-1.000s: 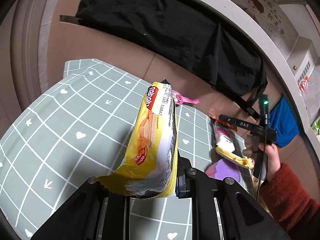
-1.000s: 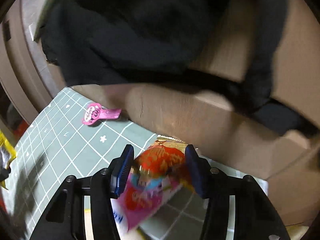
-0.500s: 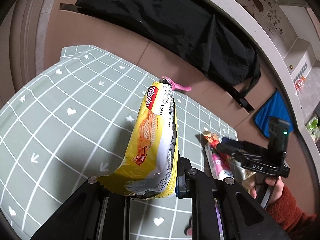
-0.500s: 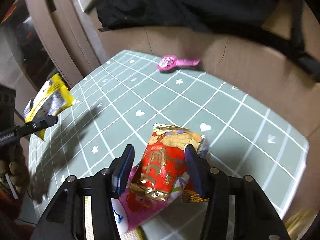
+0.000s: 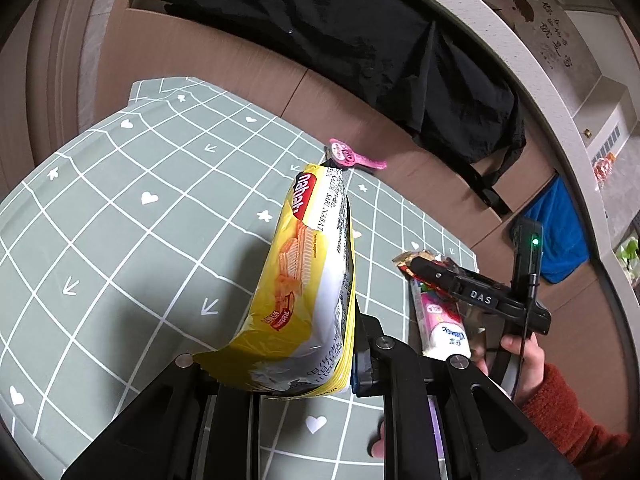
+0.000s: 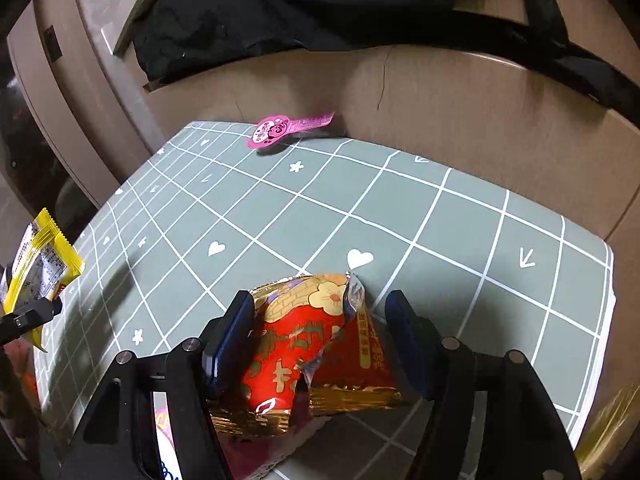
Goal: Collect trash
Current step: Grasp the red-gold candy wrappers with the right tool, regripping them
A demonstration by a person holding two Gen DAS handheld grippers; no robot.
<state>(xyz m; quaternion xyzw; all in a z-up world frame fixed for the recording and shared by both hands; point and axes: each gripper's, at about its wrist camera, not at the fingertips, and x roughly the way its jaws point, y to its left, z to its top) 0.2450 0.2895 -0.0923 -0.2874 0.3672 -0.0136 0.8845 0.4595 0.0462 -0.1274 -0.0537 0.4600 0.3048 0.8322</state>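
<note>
My left gripper [image 5: 320, 376] is shut on the lower end of a yellow wafer packet [image 5: 308, 280], which stands upright above the green grid mat [image 5: 120, 220]. The packet [image 6: 36, 256] also shows at the left edge of the right wrist view. My right gripper [image 6: 320, 308] hangs low over the mat's right part, its jaws opening. A red and gold wrapper [image 6: 296, 344] lies between them; the left pad still touches it and the right pad stands apart. Under it lies a pink and white pack [image 5: 440, 328]. A pink label [image 6: 280, 130] lies at the mat's far edge.
A cardboard wall [image 6: 480, 120] runs along the far side of the mat, with a black garment [image 5: 340, 32] draped over it. A blue cloth [image 5: 560, 232] hangs at the right. A hand in a red sleeve [image 5: 528, 364] holds the right gripper.
The right gripper's jaws have widened around the red wrapper, which now rests lower on the pile. That gripper has swung out over the mat. The left gripper keeps its hold.
</note>
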